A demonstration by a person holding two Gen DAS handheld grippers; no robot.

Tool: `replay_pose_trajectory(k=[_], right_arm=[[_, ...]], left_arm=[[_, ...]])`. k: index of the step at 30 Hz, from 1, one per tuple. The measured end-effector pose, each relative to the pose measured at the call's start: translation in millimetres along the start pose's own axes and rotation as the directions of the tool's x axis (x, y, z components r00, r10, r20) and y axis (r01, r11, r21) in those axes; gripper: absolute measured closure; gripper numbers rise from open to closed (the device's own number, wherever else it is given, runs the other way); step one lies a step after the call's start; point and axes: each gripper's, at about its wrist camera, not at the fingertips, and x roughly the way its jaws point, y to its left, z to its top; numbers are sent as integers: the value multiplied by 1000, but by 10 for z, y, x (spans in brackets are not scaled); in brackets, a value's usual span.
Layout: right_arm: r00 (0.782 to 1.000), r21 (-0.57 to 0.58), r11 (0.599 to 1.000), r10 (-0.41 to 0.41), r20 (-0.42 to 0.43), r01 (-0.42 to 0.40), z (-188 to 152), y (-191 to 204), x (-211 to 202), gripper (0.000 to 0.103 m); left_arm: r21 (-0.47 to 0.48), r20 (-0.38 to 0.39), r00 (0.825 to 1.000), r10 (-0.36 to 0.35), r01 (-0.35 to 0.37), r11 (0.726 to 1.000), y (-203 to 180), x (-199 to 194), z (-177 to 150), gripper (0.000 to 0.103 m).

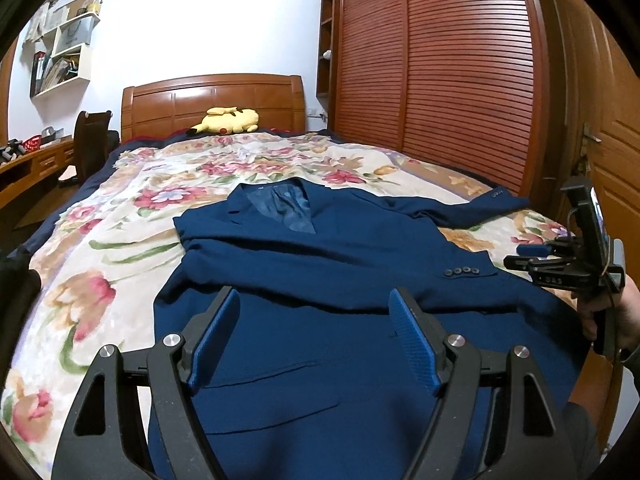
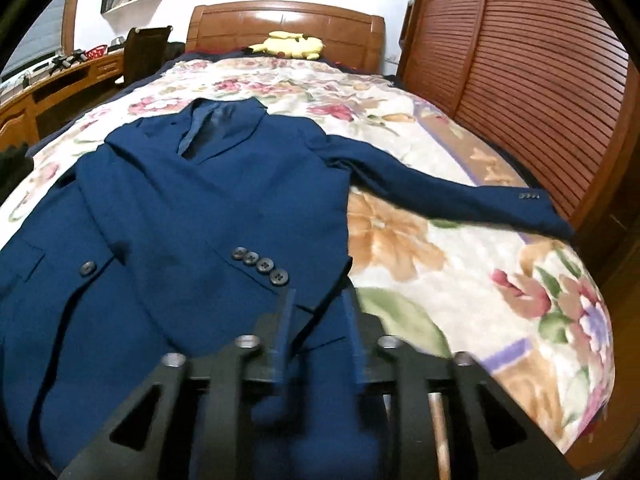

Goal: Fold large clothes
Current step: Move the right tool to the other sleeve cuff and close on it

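Both jaws parted — blue jacket [image 2: 180, 200] on floral bedspread [image 2: 460, 280].

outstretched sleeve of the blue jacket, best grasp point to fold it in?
Probably the cuff end of the outstretched sleeve, coming in from the wardrobe side: it lies flat and free on the floral blanket, clear of the jacket body.

I count one jacket [image 2: 192, 208], one bed [image 2: 460, 248], one plush toy [image 1: 226, 121], one chair [image 1: 90, 140], and two hand-held grippers.
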Motion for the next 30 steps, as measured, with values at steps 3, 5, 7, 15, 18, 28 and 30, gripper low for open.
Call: replay_pose_trajectory(k=[3, 5, 7, 15, 18, 28, 30], right_arm=[[999, 10, 999, 46, 21, -46, 25, 5, -33, 45], [997, 8, 997, 75, 2, -75, 24, 16, 63, 45], [995, 4, 995, 96, -27, -96, 34, -38, 193, 45], [994, 59, 994, 98, -36, -96, 211, -496, 354, 45], [998, 64, 996, 57, -40, -55, 253, -688, 427, 45], [996, 176, 981, -76, -41, 83, 433, -1598, 749, 37], [994, 237, 965, -102, -43, 110, 456, -1811, 839, 35]], left_arm=[[-8, 4, 1000, -1, 1, 1000, -11, 22, 21, 25], [-19, 8, 1000, -7, 8, 1000, -21, 41, 36, 25], [-27, 9, 1000, -13, 14, 1000, -52, 71, 49, 25], [-20, -3, 999, -38, 37, 999, -253, 219, 97, 25], [-11, -11, 998, -55, 55, 998, -352, 281, 114, 25], [38, -47, 997, -67, 69, 997, -574, 417, 81, 25], [40, -49, 997, -65, 67, 997, -587, 413, 76, 25]])
